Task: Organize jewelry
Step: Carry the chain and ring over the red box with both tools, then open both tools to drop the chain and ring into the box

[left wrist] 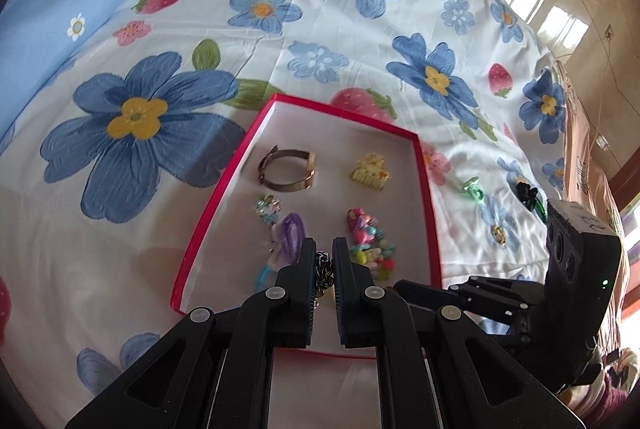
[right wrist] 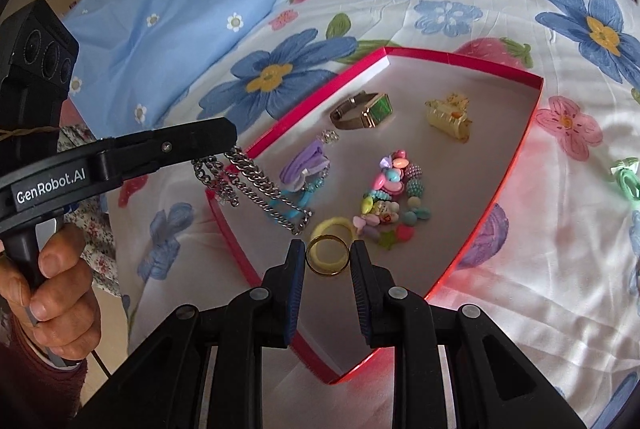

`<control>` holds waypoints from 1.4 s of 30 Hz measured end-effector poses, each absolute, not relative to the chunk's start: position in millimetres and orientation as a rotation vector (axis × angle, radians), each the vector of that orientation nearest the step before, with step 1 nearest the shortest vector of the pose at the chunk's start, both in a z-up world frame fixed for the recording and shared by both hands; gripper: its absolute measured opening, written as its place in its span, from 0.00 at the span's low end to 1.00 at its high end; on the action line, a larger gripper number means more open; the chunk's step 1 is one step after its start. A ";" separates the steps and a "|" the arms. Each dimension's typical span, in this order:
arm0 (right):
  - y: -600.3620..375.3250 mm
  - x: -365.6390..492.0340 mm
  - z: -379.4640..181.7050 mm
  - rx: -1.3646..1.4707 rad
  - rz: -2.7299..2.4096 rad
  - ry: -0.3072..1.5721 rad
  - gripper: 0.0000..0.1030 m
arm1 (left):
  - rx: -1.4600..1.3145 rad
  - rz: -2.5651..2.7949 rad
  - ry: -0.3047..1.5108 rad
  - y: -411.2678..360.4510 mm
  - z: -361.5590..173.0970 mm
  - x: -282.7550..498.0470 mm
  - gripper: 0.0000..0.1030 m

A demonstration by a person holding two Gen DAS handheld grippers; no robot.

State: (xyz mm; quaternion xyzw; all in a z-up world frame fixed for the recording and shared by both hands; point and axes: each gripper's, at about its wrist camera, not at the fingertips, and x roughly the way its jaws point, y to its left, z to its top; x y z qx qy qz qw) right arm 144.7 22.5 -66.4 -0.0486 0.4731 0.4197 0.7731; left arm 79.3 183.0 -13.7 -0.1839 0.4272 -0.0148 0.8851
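Spread across the bed is a white sheet (left wrist: 280, 41) printed with big blue flowers and strawberries, and a red-rimmed box (right wrist: 520, 165) with a pale floor lies on it. Inside the box, at the far end, sit a bronze watch (right wrist: 362, 113) with a green face and a yellow claw clip (right wrist: 448, 119), well apart from each other. Nearer lie a purple hair tie (right wrist: 306, 165) and a heap of coloured beads (right wrist: 394, 197), with a yellow ring-shaped band (right wrist: 334, 225) beside them.

The left gripper (left wrist: 323, 265) has its jaws closed on a silver chain (right wrist: 256, 185), which dangles from them over the box's near-left rim and trails onto the box floor by the purple tie. The right gripper (right wrist: 327, 261) pinches a gold ring (right wrist: 327, 255) between its jaws, held upright above the near part of the box.

Out on the sheet to the right of the box lie a green hair tie (left wrist: 472, 191), a black flower clip (left wrist: 526, 195) and a small ring-like piece (left wrist: 498, 233). A blue pillowcase (right wrist: 160, 9) lies at the far left.
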 end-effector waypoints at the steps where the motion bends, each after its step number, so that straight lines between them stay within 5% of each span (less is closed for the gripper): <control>1: 26.6 145.0 -69.2 -0.127 0.907 1.031 0.23 | -0.384 -0.022 0.898 184.7 -19.0 80.9 0.07; 29: 46.5 144.4 -80.4 -0.282 0.899 1.060 0.28 | -0.419 0.056 1.010 194.4 -82.4 97.9 0.08; 35: 42.3 143.5 -79.1 -0.251 0.907 1.057 0.31 | -0.410 0.074 1.005 193.0 -79.9 96.0 0.24; 42: 37.0 142.0 -72.2 -0.229 0.898 1.021 0.41 | -0.387 0.075 1.001 189.5 -74.4 92.5 0.24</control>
